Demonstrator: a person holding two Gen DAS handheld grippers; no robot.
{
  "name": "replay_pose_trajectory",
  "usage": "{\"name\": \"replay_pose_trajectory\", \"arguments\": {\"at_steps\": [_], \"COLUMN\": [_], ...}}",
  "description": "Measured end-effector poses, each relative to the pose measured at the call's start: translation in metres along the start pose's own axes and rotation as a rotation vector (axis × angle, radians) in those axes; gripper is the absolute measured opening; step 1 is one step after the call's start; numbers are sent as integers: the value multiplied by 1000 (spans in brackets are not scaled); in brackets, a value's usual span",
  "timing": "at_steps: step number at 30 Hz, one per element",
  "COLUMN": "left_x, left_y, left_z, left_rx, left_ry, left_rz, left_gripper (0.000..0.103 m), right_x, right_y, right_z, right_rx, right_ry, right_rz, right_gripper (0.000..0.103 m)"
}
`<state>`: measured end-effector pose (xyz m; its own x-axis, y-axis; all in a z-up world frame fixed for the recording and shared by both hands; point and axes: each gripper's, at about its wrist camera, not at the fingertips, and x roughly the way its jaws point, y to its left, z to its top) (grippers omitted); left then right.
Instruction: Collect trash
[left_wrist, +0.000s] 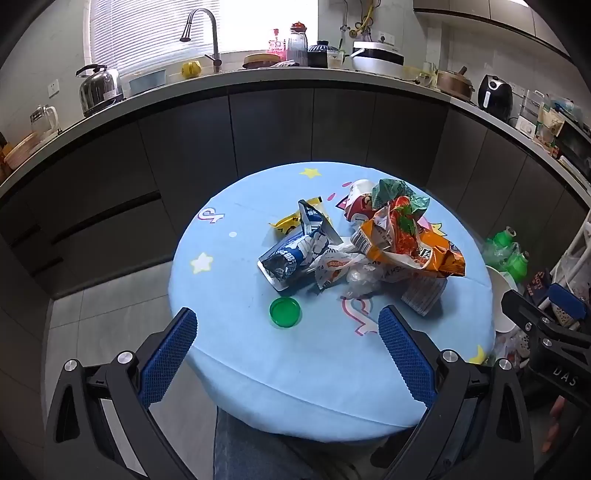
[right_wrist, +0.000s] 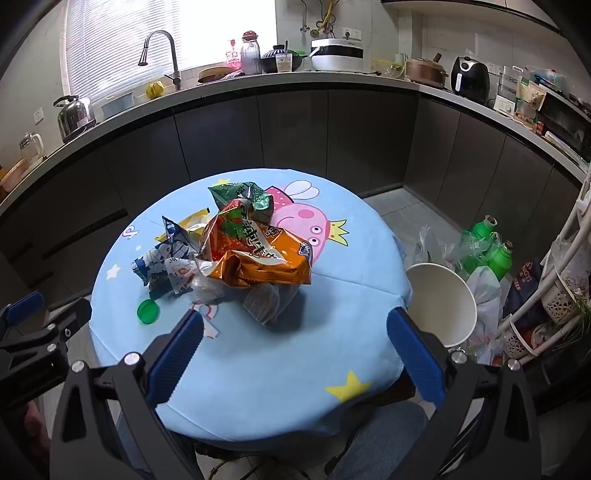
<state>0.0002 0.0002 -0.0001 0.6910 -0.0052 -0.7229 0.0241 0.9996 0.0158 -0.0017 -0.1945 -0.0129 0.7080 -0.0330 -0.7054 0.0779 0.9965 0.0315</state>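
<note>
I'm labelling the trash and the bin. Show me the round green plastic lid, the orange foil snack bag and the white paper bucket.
Round green plastic lid (left_wrist: 284, 312): left wrist view, its centre.
Orange foil snack bag (right_wrist: 266, 264): right wrist view, front panel.
White paper bucket (right_wrist: 448, 295): right wrist view, inner wall.

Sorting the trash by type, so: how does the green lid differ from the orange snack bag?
The green lid is small, round and rigid; the orange snack bag is large, crumpled and printed. The lid lies alone near the table's front; the bag sits atop the heap. Both rest untouched on the blue tablecloth.
</note>
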Motion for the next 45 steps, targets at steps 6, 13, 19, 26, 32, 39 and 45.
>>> {"name": "replay_pose_trajectory", "arguments": {"at_steps": [6,13,19,26,32,39,45], "left_x": [0,-1,-2,-5,-7,-8,-8], "left_y": [0,-1,-1,-1,-3,-4,-4], "left_z": [0,0,-2,0,2,2,2], "left_rx": [2,5,6,6,11,11,11], "left_ry": [3,-2,-5,-6,-7,-7,-8], "left_rz": [2,1,5,4,-1,-1,-1], "left_gripper": [94,94,94,94,94,94,94], "right_x": [-1,1,-3,-5,-5,-5,-6], "right_y": [1,2,1,1,1,1,1], "right_z": [0,1,1,2,2,2,2], "right_rx": [-1,-3,-3,-1,1,0,0], "right_ry": [-6,-6,-8,-12,-13,-14,-13], "right_rz": [-2,-5,-6,-9,-9,-9,-9], "right_gripper": [100,100,100,100,100,100,100]}}
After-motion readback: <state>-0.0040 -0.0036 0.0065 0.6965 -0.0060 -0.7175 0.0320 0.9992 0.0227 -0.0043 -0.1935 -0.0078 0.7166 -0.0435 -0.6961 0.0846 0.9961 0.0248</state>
